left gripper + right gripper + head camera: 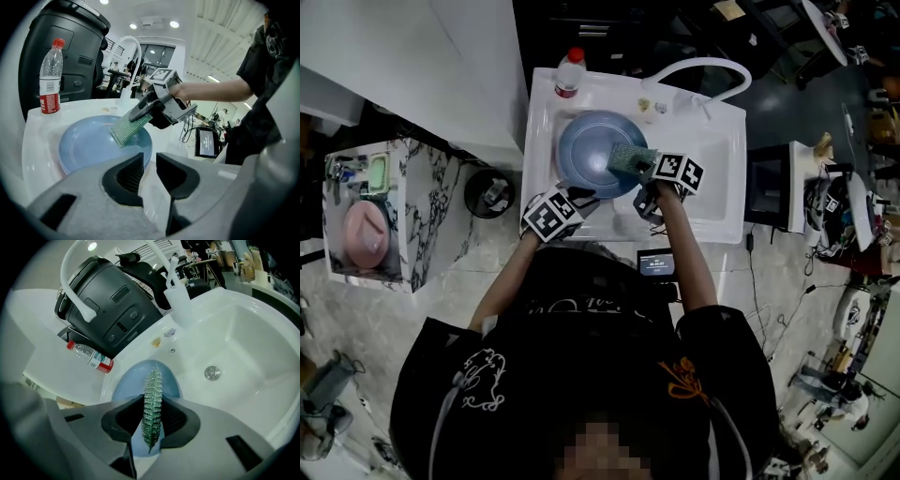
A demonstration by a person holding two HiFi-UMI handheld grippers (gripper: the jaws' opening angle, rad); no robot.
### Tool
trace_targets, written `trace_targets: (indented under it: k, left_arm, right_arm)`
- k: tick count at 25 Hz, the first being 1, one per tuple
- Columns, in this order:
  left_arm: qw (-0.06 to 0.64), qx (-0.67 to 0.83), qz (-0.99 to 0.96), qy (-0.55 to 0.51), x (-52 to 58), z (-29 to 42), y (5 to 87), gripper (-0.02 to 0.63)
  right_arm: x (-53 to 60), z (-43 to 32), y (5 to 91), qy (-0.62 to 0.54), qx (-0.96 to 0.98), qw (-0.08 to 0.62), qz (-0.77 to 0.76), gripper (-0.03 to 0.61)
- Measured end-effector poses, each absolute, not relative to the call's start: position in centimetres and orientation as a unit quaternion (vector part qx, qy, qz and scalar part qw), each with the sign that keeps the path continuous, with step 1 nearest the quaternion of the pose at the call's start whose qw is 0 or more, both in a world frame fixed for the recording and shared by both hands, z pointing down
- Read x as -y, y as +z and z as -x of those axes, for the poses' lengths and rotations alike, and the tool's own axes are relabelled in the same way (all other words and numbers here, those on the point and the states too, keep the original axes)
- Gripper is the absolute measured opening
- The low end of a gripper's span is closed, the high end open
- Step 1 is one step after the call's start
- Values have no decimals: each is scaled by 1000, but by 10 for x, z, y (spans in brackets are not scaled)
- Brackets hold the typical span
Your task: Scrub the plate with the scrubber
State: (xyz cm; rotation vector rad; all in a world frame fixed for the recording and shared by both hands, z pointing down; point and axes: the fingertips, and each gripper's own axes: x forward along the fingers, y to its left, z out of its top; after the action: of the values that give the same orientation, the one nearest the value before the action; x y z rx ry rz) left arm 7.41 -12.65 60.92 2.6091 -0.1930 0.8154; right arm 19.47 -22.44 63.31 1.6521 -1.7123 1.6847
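One green mesh scrubber (pixel 129 130), a thin flat pad, is clamped edge-on in the right tongs (pixel 151 420), its long axis running straight out from them and its free end slanting down onto the round blue plate (pixel 586 150). The plate lies in the left part of the white sink (pixel 722 187), and bare basin lies open to its right around the drain (pixel 212 372). The left tongs (pixel 147 171) sit at the plate's near rim, narrowly apart and gripping nothing.

We are in a lab or workshop staged as a kitchen: a freestanding white sink (pixel 719 178) on a marble-patterned floor (pixel 375 319), a small screen (pixel 656 263), cluttered equipment (pixel 853 225) and recessed ceiling lights (pixel 174 24).
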Motion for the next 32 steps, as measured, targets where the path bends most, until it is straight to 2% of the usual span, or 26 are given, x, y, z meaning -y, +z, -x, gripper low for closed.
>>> trace_targets:
  k: [17,20,25,32]
  left_arm:
    - [223,102,-934,260,139,-76,605,87]
    - [227,115,-933,253,144,-70,604,87]
    - [235,158,-928,242,162,-49,601,87]
    - [257,240,-910,219,189,-9,598,87]
  right_arm:
    - [236,-242,616,507,566,222,-612,94]
    - [239,-225,608,507,592,209,-591,92]
    - [241,-159,601,561,640,150,-503,92]
    - [248,-96,617,579,656,167,-454,92]
